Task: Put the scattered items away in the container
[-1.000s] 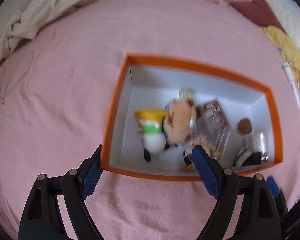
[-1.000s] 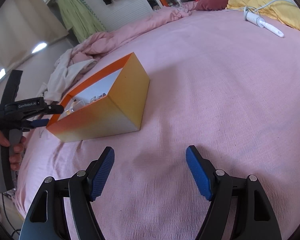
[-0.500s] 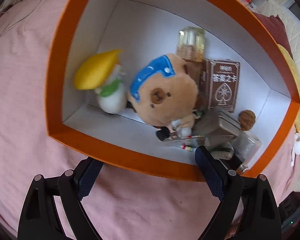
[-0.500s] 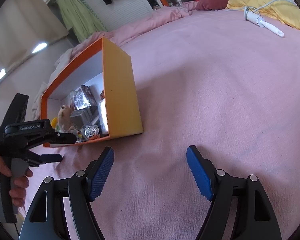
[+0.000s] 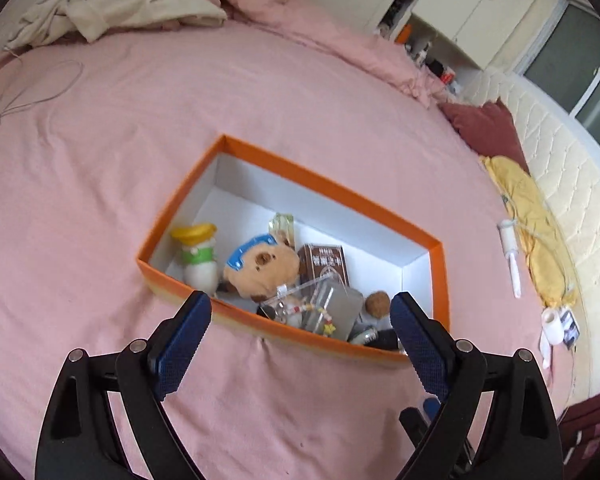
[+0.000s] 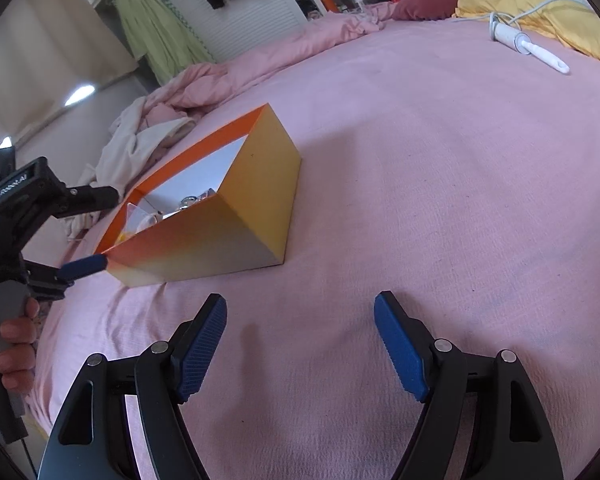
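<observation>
Pink bedspread [image 5: 260, 92] under orange box [image 5: 332, 190] of plush toys [image 5: 260, 266], card pack [image 5: 324, 266], walnut [image 5: 377, 303].

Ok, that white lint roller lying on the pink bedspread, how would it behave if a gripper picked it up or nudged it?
The lint roller looks like rigid plastic, so it should lift stiffly. Its round head probably rolls if nudged sideways, though the soft bedspread may damp that. The thin handle looks smooth and may slip or pivot in the pads, as the head end likely weighs more.
</observation>
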The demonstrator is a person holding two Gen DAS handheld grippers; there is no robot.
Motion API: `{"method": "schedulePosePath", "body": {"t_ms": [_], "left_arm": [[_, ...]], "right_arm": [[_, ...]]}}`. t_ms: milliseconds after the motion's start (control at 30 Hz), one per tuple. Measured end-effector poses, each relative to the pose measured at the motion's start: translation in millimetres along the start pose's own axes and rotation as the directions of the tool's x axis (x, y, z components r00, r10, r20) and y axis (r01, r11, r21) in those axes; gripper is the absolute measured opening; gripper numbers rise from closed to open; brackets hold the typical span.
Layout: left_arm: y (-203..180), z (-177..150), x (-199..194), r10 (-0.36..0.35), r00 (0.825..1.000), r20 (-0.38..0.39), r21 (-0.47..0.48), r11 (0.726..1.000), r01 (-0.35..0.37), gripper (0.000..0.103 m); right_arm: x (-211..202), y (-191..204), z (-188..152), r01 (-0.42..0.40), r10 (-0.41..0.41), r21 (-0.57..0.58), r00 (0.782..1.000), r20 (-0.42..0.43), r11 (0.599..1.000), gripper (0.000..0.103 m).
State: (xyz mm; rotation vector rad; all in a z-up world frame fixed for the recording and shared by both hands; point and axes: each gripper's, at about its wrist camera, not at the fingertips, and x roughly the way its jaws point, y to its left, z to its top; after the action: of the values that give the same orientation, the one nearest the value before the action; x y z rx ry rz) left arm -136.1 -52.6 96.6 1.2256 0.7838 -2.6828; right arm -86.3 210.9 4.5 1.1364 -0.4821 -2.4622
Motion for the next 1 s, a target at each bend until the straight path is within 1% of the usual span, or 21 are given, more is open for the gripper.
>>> {"method": "schedulePosePath", "body": {"t_ms": [67,100,133,167,200,233,300,333,367,400,433,467,500,533,567,600,667,800,900,967,1000], "left_arm": [[45.3,3.1,-11.8,-0.037,0.997,0.062,-0.094,0.995,0.042,0.091],[58.7,7.6,-16.1,-0.046,0.995,0.088,-0.144,0.988,0.058,0.091],[70.3,13.1,-18.3,-0.041,0.995,0.092,-0.178,0.982,0.057,0.091],[80.1,19.4,-18.2,-0.023,0.997,0.074,-0.197,0.98,0.037,0.091],[86.5,26.5,-15.4,0.004,0.999,0.04,-0.188,0.982,0.003,0.091],[89.6,34.3,-9.7,0.044,0.999,-0.007,-0.151,0.987,-0.044,0.091],[97.6,46.2,-2.1,0.126,0.988,-0.087,-0.062,0.989,-0.132,0.091],[98.9,49.1,1.4,0.165,0.98,-0.107,-0.005,0.986,-0.167,0.091],[99.8,52.1,7.4,0.191,0.975,-0.118,0.041,0.981,-0.187,0.091],[105.6,51.0,13.4,0.204,0.969,-0.141,0.062,0.978,-0.197,0.091],[111.3,48.3,21.8,0.216,0.96,-0.18,0.068,0.976,-0.207,0.091],[117.0,44.8,28.3,0.204,0.956,-0.212,0.059,0.979,-0.196,0.084],[122.7,40.5,32.9,0.17,0.957,-0.236,0.034,0.986,-0.166,0.069],[128.4,36.2,37.5,0.134,0.957,-0.258,0.009,0.991,-0.137,0.04],[133.7,32.5,37.6,0.107,0.961,-0.253,-0.015,0.993,-0.114,0.034],[136.9,29.5,33.9,0.097,0.968,-0.231,-0.026,0.994,-0.105,0.033],[137.6,23.0,26.5,0.112,0.97,-0.216,-0.022,0.993,-0.12,0.033],[128.8,9.9,8.2,0.169,0.964,-0.206,-0.01,0.985,-0.174,0.032],[117.4,-1.4,-8.6,0.188,0.962,-0.197,-0.008,0.981,-0.194,0.032],[117.0,-6.2,-9.4,0.193,0.963,-0.188,-0.014,0.98,-0.199,0.032],[117.1,-10.6,-3.0,0.194,0.963,-0.185,-0.016,0.98,-0.2,0.032]], "right_arm": [[-0.7,-1.3,0.2,-0.005,0.005,0.004,1.0,0.001,1.0,0.076],[-1.2,-2.1,0.3,-0.008,0.008,0.007,1.0,0.001,1.0,0.076],[-1.5,-2.8,0.3,-0.011,0.011,0.009,1.0,0.001,1.0,0.076],[-1.8,-3.4,0.3,-0.015,0.015,0.012,1.0,0.002,1.0,0.076],[-2.0,-3.8,0.3,-0.017,0.017,0.014,1.0,0.002,1.0,0.076],[-1.9,-3.6,0.3,-0.016,0.016,0.013,1.0,0.002,1.0,0.076],[-1.7,-2.8,0.2,-0.013,0.013,0.011,1.0,0.002,1.0,0.076],[-1.7,-2.4,0.1,-0.012,0.012,0.01,1.0,0.002,1.0,0.076],[-1.7,-2.1,0.0,-0.011,0.011,0.009,1.0,0.002,1.0,0.076],[-1.7,-1.9,-0.1,-0.011,0.011,0.009,1.0,0.002,1.0,0.076],[-1.7,-1.8,0.1,-0.01,0.01,0.009,1.0,0.001,1.0,0.076],[-1.6,-1.6,0.1,-0.01,0.01,0.009,1.0,0.001,1.0,0.076],[-1.5,-1.5,0.1,-0.009,0.009,0.008,1.0,0.001,1.0,0.076],[-1.3,-1.6,0.1,-0.009,0.009,0.008,1.0,0.001,1.0,0.076],[-1.1,-1.6,0.3,-0.008,0.008,0.007,1.0,0.001,1.0,0.076],[-1.0,-1.7,0.4,-0.008,0.008,0.007,1.0,0.001,1.0,0.076],[-0.8,-2.0,-0.1,-0.008,0.008,0.006,1.0,0.001,1.0,0.077],[-0.2,-1.7,0.0,-0.005,0.005,0.004,1.0,-0.001,1.0,0.077],[-3.8,-1.2,2.6,0.003,-0.003,0.009,1.0,0.003,1.0,0.076],[-13.5,-2.0,10.3,0.029,-0.03,0.026,0.999,0.031,0.999,0.076],[-20.5,-2.5,19.7,0.035,-0.036,0.03,0.998,0.057,0.999,0.076]]}}
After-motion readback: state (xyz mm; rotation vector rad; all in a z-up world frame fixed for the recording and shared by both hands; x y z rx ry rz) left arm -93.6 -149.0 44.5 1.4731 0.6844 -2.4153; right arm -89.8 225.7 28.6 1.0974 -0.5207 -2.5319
